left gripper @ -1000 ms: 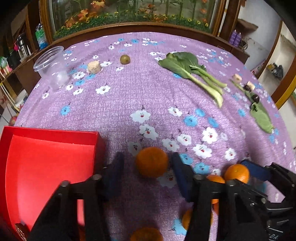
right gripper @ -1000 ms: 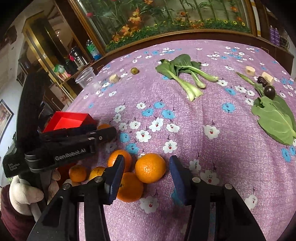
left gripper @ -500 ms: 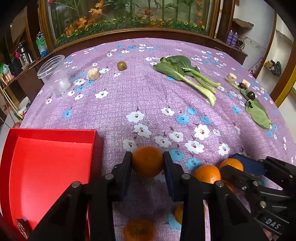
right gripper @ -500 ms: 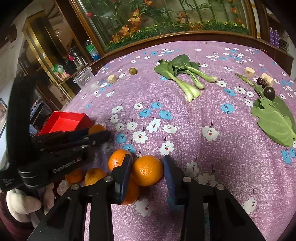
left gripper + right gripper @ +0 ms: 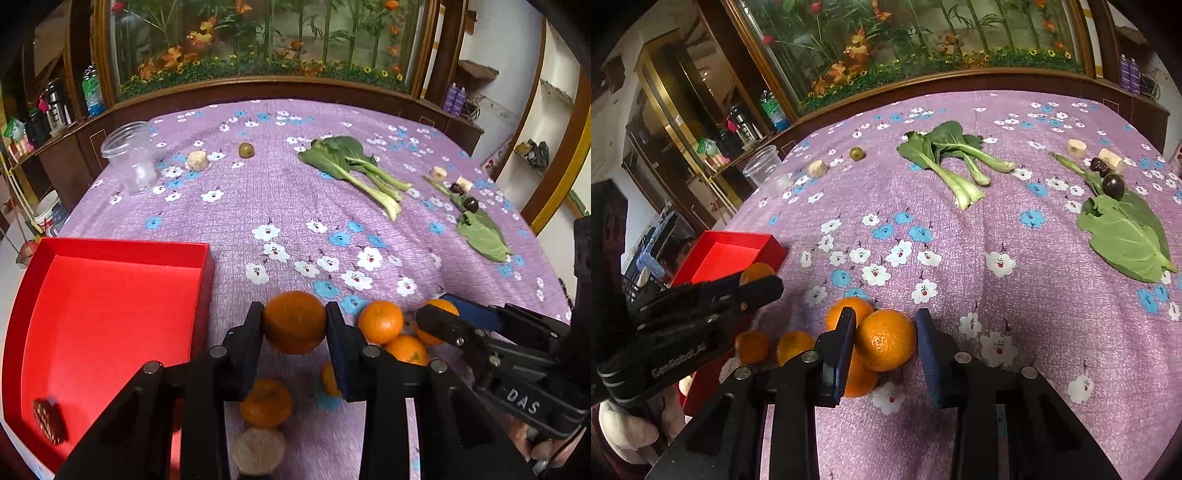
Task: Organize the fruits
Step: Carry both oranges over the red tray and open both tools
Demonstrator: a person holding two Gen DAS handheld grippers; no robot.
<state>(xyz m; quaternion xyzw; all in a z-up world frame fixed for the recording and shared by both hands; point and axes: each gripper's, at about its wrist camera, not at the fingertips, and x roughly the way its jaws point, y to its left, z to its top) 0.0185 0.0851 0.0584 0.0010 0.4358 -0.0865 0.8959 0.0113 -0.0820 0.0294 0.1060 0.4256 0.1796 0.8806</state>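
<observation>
My left gripper [image 5: 294, 325] is shut on an orange [image 5: 294, 322] and holds it above the purple flowered cloth, just right of the red box [image 5: 107, 306]. My right gripper [image 5: 885, 341] is shut on another orange [image 5: 886, 339], lifted slightly over the pile. Several more oranges [image 5: 846, 312] lie on the cloth beneath and to the left of it; in the left wrist view they [image 5: 380, 321] lie right of the held orange. The right gripper also shows in the left wrist view [image 5: 443, 314], and the left gripper shows in the right wrist view [image 5: 757, 284].
The red box holds a small dark object [image 5: 48, 421]. Farther back lie bok choy [image 5: 354, 166], a clear plastic cup [image 5: 129, 158], a small green fruit [image 5: 245, 149], a cork-like piece [image 5: 197, 160], a green leaf [image 5: 1126, 236] and a dark plum [image 5: 1112, 186].
Both grippers closed on their oranges and have lifted them up from the cloth; both cameras have risen and pulled back.
</observation>
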